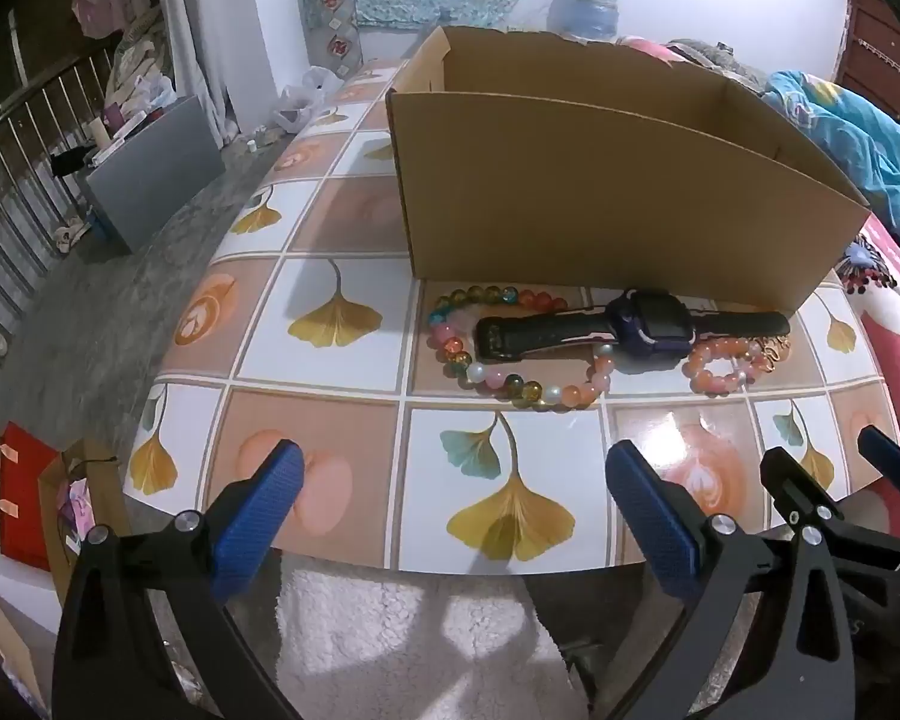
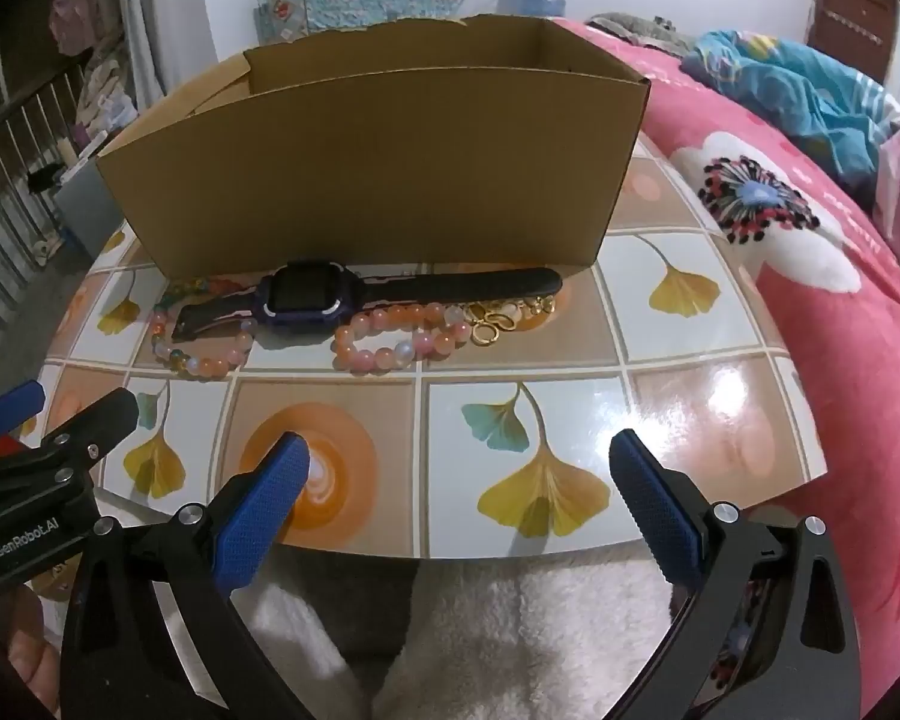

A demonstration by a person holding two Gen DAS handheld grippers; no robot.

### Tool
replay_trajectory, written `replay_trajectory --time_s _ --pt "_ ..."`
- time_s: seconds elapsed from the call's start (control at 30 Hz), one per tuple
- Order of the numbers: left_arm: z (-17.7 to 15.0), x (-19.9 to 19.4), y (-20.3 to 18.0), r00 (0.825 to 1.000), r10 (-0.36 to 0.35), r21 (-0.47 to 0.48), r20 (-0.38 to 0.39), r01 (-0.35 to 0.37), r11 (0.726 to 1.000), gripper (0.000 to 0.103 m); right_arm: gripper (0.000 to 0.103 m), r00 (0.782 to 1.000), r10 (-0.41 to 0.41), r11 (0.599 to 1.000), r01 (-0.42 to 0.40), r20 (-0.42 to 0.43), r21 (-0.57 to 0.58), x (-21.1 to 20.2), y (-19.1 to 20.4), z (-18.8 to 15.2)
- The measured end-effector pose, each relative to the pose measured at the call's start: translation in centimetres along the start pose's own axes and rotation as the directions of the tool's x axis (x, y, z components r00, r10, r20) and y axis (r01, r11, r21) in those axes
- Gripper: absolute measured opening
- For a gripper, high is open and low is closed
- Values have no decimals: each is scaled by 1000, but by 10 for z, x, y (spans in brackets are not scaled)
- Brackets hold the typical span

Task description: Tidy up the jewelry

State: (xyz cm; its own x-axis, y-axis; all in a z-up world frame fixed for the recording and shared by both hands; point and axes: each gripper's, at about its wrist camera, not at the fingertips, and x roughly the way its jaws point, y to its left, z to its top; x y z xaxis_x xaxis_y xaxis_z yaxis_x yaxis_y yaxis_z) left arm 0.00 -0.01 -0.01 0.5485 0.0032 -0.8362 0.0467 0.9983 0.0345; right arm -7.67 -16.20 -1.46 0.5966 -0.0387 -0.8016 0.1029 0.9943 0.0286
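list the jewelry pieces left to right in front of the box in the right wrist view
multicolor bead bracelet → purple watch → pink bead bracelet → gold rings, all on the tiled table before the cardboard box

The right tool hangs over the near edge of the counter, its blue fingers spread wide with nothing between them. Ahead, a dark watch lies along the front of an open cardboard box. A pink bead bracelet lies just beside the watch, touching gold rings. A multicoloured bracelet lies partly under the strap.
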Motion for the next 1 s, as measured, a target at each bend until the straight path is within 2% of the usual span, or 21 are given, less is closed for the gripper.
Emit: replay_trajectory --time_s 1.0 --pt "0 0 1 1000 2 -6 8 -2 1000 99 96 1000 7 1000 -7 -16 -9 2 0 3"
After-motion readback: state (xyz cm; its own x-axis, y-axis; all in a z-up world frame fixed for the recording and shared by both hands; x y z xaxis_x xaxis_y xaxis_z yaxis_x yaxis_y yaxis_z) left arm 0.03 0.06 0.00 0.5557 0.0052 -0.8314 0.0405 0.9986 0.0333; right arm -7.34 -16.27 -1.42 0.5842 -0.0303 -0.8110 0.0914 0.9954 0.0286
